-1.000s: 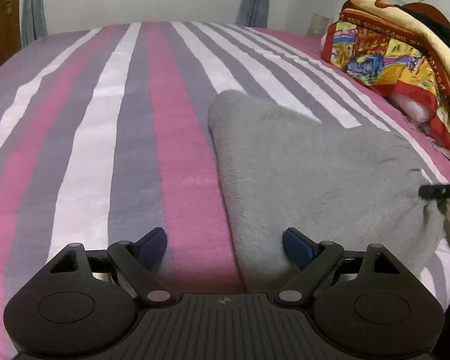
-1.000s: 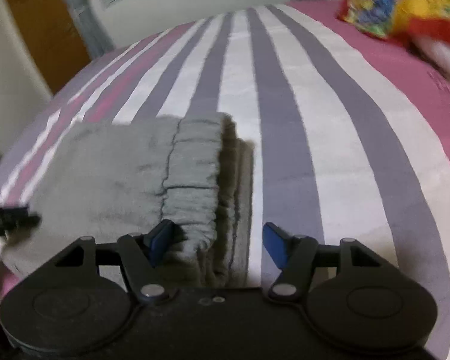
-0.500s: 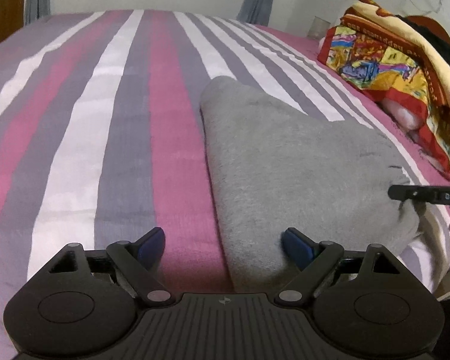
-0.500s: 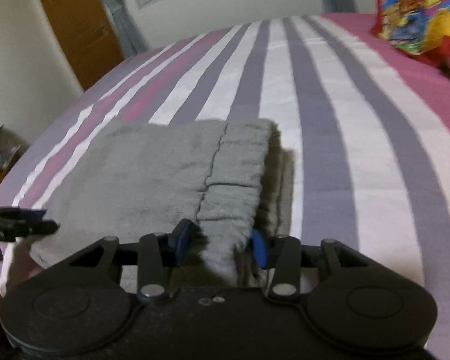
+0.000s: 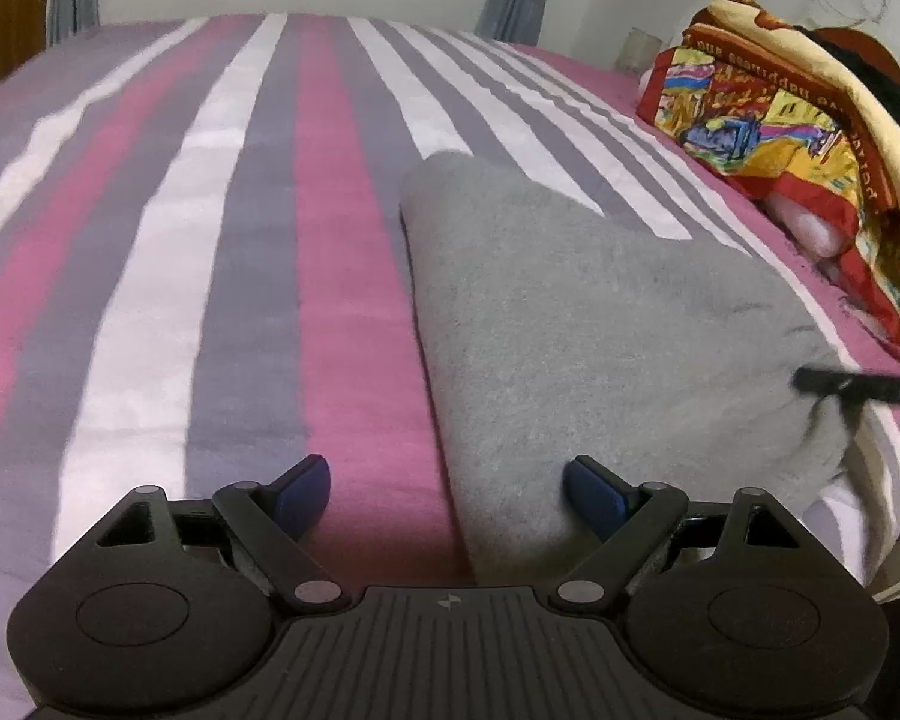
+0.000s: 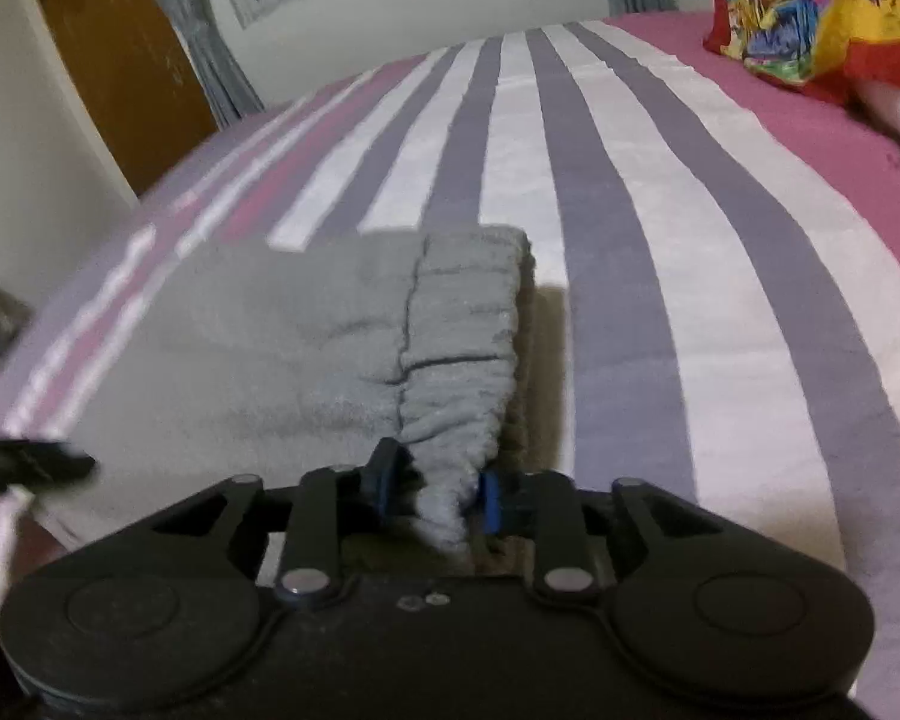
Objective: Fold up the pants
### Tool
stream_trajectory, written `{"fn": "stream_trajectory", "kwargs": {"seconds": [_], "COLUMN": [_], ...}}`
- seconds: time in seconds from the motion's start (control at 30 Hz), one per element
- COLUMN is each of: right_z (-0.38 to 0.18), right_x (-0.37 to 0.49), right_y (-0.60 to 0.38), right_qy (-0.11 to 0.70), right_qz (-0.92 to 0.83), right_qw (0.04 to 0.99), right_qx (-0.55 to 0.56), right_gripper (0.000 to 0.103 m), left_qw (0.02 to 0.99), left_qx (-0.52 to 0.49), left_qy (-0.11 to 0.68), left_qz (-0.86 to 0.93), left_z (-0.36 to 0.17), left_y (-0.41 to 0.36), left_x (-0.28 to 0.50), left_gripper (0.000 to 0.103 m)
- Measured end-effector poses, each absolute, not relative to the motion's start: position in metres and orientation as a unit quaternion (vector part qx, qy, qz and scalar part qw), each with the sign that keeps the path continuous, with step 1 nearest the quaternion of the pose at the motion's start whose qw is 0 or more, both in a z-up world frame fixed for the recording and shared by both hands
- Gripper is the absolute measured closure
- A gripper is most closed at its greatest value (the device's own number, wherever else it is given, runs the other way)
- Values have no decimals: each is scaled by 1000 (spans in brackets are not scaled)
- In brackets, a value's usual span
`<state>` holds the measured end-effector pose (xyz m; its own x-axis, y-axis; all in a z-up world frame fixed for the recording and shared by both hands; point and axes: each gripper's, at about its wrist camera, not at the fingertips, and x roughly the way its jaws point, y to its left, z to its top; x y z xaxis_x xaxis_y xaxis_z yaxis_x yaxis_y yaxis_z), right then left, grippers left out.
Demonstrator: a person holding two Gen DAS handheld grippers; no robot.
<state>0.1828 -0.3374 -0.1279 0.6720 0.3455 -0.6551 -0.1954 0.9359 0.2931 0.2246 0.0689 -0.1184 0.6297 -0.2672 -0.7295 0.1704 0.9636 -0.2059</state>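
1. the right gripper (image 6: 432, 495), with black links and blue pads, has gone from wide a second ago to pinched tight on the gathered elastic waistband (image 6: 459, 402) of the soft grey fleece pants (image 6: 306, 360); half a second ago its pads were only closing in on either side of that ridge.
2. the pants lie as a thick folded bundle on the pink, grey and white striped bedsheet (image 5: 222, 252), at the sheet's near edge, and the waistband end looks slightly lifted off the sheet where the pads hold it.
3. the left gripper (image 5: 447, 495) has not closed: its jaws stand wide, straddling the bundle's left folded edge (image 5: 444, 396), one pad over the sheet's pink stripe and the other against the grey fleece (image 5: 600, 312).
4. the left view has crept forward a little along the sheet, so the bundle fills more of it.
5. judgement: the grasp phase is done on one side only; the next fold likely needs the left jaws to close on their edge before both ends are carried across the sheet.
6. a bright patterned blanket (image 5: 774, 120) sits on the sheet beyond the pants, well apart from them.
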Motion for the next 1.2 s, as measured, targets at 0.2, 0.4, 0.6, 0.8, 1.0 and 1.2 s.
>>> {"fn": "stream_trajectory", "kwargs": {"seconds": [0.2, 0.4, 0.6, 0.8, 1.0, 1.2], "right_z": [-145, -141, -166, -186, -187, -173], "right_x": [179, 170, 186, 206, 236, 240], "right_y": [-364, -394, -412, -417, -388, -357], "right_qy": [410, 387, 405, 416, 427, 421], "right_qz": [126, 154, 197, 256, 296, 301], "right_qw": [894, 874, 832, 796, 796, 811], "right_qx": [133, 251, 325, 356, 310, 274], "right_gripper": [61, 43, 37, 36, 36, 52], "left_qw": [897, 891, 846, 781, 752, 764], "left_qx": [-70, -106, -190, -282, -326, -343], "left_qy": [418, 402, 420, 431, 416, 384], "left_qz": [-123, -182, -268, -353, -392, -390], "left_z": [-125, -126, -147, -185, -216, -210], "left_y": [72, 80, 98, 111, 99, 99], "left_x": [229, 226, 249, 285, 306, 297], "left_gripper": [13, 14, 32, 40, 66, 77]}}
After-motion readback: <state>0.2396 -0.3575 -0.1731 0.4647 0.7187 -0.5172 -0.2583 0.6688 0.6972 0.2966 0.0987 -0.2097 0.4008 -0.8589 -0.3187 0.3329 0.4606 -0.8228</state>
